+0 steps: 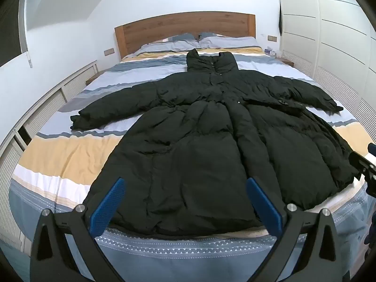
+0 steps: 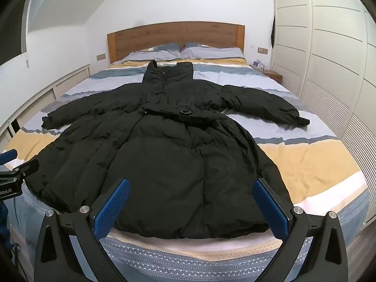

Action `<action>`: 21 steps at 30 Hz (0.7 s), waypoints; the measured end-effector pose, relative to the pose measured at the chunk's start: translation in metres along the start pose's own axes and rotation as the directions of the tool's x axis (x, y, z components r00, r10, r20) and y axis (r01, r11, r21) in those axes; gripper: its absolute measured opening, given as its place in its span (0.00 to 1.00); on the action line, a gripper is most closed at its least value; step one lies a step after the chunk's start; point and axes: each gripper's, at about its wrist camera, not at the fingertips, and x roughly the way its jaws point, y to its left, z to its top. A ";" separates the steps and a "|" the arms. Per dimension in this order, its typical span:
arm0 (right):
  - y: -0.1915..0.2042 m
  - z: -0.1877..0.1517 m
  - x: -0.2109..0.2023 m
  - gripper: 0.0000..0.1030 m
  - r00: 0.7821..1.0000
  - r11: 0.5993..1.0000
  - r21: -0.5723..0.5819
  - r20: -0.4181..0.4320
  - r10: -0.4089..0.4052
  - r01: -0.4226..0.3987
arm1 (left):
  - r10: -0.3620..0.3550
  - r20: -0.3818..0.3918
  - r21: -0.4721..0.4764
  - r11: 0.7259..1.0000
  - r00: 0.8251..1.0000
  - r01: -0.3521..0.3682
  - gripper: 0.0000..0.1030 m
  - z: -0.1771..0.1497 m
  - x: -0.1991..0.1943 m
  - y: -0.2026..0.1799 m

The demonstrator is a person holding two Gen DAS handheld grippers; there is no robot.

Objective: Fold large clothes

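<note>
Black puffer coat (image 1: 211, 141) lies flat across the bed (image 1: 70, 155), front up, collar toward the wooden headboard (image 1: 185, 27), hem at the foot edge nearest both cameras. Both sleeves spread wide to either side. No fold visible anywhere on it. Judgement: task at its very start; every fold is left to do — sleeves in, sides in, then length doubled.

Left gripper (image 1: 185, 202): released, jaws spread wide, nothing between them, poised above the hem on the coat's left half. Right gripper (image 2: 191, 203): likewise released and empty, poised above the hem on the right half. Neither appears to touch the fabric.

Materials:
- Coat: quilted, puffy, slightly glossy shell; soft ridges and creases; gathered at the waist, flaring to a wide skirt. Waist belt with a round dark buckle (image 2: 184, 112) shows in the right view. Tall stand-up collar. Likely bulky and springy, so folds may want to reopen.
- Bedspread: matte woven cloth in broad stripes of blue, grey, white and yellow, lightly wrinkled; patterned band at the foot.
- Two pillows (image 1: 199, 42) at the head.
- Gripper pads: blue, finely textured, on black arms.
- White panelled wardrobe (image 2: 329, 58) on the right side.
</note>
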 end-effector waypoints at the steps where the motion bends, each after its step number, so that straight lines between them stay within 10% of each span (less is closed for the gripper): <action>1: 0.000 0.000 0.000 0.99 1.000 1.000 0.001 -0.002 0.001 -0.001 | -0.001 -0.001 0.000 1.000 1.000 0.001 1.00 0.000 0.000 0.000; 21: -0.007 -0.001 0.002 0.99 1.000 1.000 0.009 0.003 0.007 -0.007 | 0.006 -0.014 0.014 1.000 1.000 -0.005 1.00 -0.002 0.004 -0.005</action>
